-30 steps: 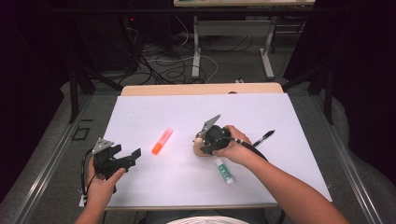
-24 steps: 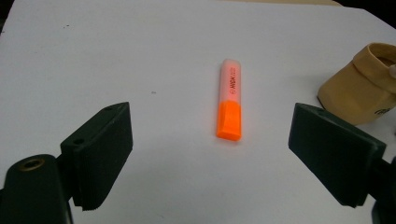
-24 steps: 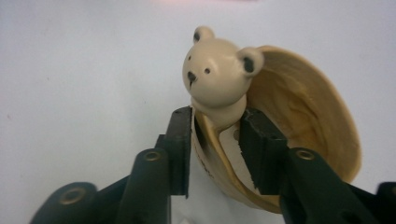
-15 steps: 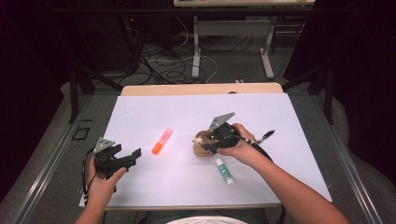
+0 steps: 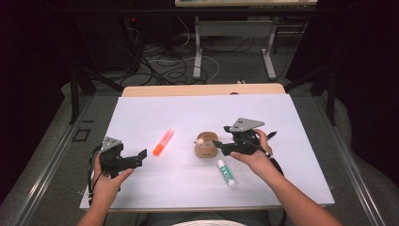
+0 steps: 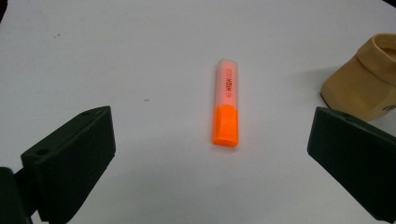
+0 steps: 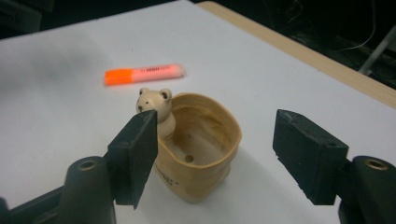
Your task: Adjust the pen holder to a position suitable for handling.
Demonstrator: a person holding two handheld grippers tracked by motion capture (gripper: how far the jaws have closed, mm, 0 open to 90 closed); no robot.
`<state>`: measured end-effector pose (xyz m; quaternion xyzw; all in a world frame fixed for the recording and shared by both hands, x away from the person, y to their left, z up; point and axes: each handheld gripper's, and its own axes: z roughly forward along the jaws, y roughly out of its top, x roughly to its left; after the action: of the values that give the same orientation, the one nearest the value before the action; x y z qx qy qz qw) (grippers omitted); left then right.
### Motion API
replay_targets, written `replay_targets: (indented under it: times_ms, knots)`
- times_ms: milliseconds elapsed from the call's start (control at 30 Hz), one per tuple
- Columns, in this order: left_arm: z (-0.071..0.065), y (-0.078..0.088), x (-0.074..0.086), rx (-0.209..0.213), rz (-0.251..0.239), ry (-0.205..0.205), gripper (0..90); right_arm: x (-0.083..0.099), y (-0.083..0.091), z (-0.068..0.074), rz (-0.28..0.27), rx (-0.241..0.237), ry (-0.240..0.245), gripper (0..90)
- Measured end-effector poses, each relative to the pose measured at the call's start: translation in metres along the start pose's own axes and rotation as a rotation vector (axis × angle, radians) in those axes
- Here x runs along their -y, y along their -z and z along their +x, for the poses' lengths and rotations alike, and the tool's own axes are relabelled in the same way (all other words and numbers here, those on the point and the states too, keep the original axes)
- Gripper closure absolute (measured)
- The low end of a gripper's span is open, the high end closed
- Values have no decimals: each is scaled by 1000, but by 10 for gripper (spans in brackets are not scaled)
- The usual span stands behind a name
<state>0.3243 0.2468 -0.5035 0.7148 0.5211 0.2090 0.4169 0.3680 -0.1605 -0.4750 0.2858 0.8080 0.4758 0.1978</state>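
At the middle of the tabletop (image 5: 155, 106) my right gripper (image 5: 217, 145) has just let go of the tan pot (image 5: 205, 147) with the little bear on its rim: a second ago my fingers were down on it, and now they have been opening and stand apart, one black pad (image 7: 138, 151) just off the bear's side of the pot, the other well clear, nothing pressed between them. The hand has drawn back a little to the right. I judge the pot as set down, upright, and done with.

My left gripper (image 5: 141, 157) sits near the left front corner, fingers wide apart and empty, looking along the tabletop at the orange marker (image 6: 227, 108).

There is bare white surface all round that marker. The glue stick (image 5: 226, 173) lies just in front of my right hand, and a black pen (image 5: 271, 134) lies behind it, so I should lift before swinging either way.
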Motion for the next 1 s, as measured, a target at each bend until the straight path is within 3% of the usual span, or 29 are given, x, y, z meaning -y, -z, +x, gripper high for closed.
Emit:
replay_targets:
  times_ms: [133, 333, 367, 533, 667, 1000]
  knots:
    - [-7, -6, -7, -1, 10, -27, 10, 3, 9, -8, -45, 34, -31, 252]
    - [-12, -13, -17, 1, 11, -32, 35, 9, 22, -23, -99, 91, -135, 196]
    - [-11, -13, -19, 3, 15, -35, 50, 12, 24, -28, -90, 113, -166, 185]
    - [-9, -20, -31, 14, 19, -2, 111, 19, 28, -36, -46, 153, -218, 159]
    - [-12, -26, -45, 18, 15, -5, 155, 26, 31, -45, -24, 182, -261, 153]
    - [-20, -50, -68, 28, 34, -9, 166, 38, 29, -52, -18, 215, -296, 142]
